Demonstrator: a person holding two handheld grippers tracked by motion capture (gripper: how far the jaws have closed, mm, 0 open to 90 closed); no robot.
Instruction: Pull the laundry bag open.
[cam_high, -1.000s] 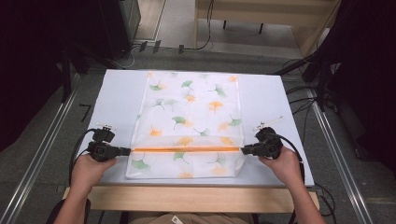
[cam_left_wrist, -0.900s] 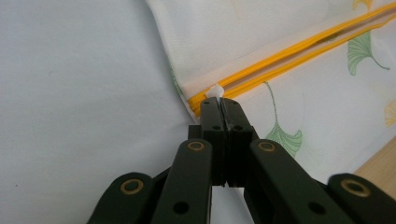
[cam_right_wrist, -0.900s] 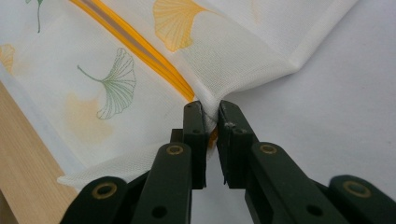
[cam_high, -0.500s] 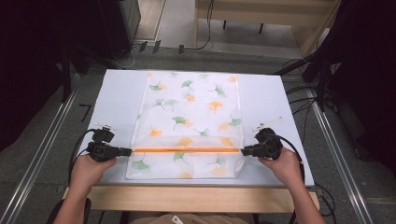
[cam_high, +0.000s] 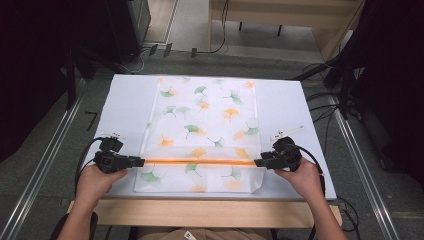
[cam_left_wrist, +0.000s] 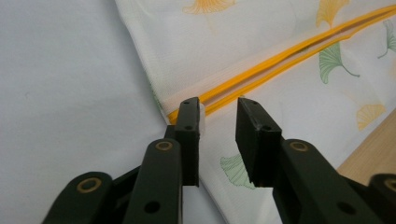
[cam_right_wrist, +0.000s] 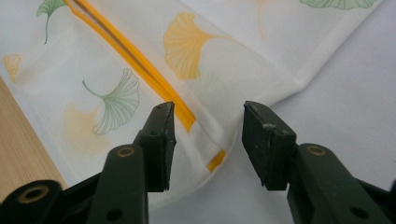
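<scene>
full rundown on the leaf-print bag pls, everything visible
The leaf-print bag looks like thin white mesh fabric, printed with green and orange ginkgo leaves. An orange zipper band crosses it near the front edge. It lies flat on the white tabletop, lengthwise away from the person, slightly creased at the zipper ends.

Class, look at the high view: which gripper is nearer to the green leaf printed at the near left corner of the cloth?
Left. The left gripper sits at the cloth's left edge, just beside that green leaf; the right gripper is at the opposite edge.
</scene>
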